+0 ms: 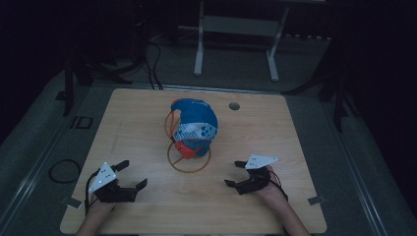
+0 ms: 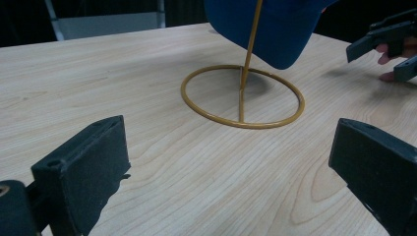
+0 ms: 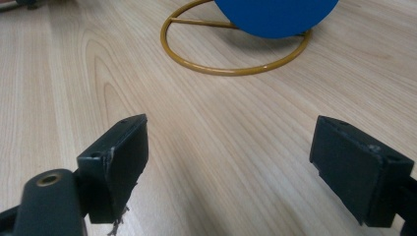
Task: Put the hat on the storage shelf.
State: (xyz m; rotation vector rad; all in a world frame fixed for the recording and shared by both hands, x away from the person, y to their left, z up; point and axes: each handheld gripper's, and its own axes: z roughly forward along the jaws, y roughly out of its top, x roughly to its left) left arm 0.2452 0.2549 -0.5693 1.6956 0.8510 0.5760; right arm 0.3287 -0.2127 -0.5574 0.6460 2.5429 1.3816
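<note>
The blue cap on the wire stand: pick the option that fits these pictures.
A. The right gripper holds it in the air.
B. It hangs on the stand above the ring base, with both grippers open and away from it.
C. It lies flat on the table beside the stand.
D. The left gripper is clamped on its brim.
B: the blue cap sits on the wire stand, while the left gripper and right gripper rest open, apart from it.
</note>
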